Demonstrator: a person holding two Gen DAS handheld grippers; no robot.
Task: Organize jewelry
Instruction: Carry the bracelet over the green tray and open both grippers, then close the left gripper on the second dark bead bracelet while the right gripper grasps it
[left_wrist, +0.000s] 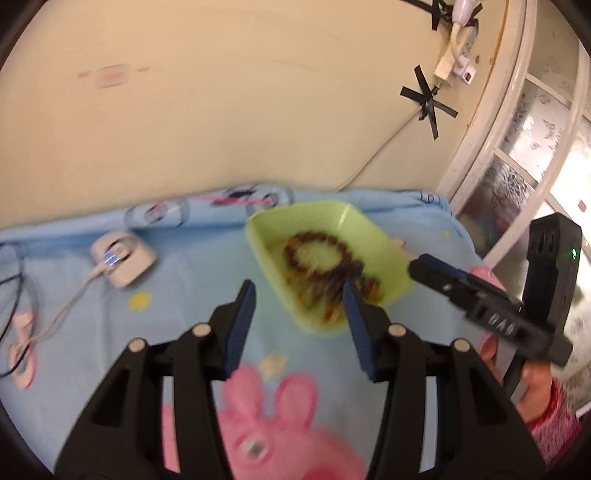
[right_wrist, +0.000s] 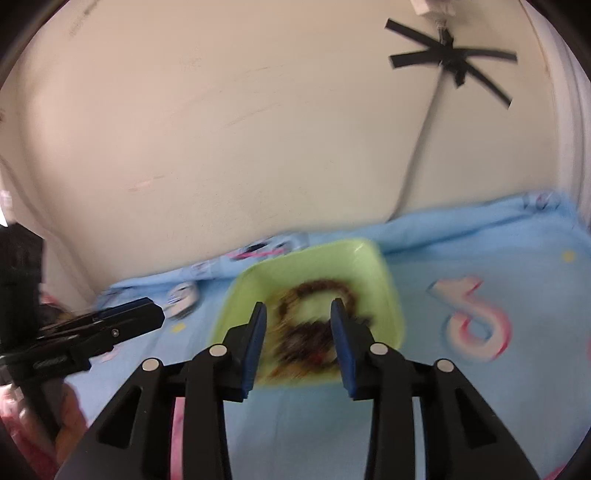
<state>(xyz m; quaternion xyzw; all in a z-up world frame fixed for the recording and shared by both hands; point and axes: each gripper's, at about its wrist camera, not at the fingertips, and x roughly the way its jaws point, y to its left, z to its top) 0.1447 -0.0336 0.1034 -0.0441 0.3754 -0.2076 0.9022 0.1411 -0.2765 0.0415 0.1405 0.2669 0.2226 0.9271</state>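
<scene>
A pale green tray (left_wrist: 373, 236) is seen resting on a light blue cartoon-print cloth (left_wrist: 192, 273). Inside it, a dark brown beaded bracelet (left_wrist: 317, 247) is laid in a ring, with further brown and amber beads heaped at the near end, blurred. The left gripper (left_wrist: 299, 295) is held open just before the tray. The right gripper (right_wrist: 297, 314) is likewise spread open, above the beads.
</scene>
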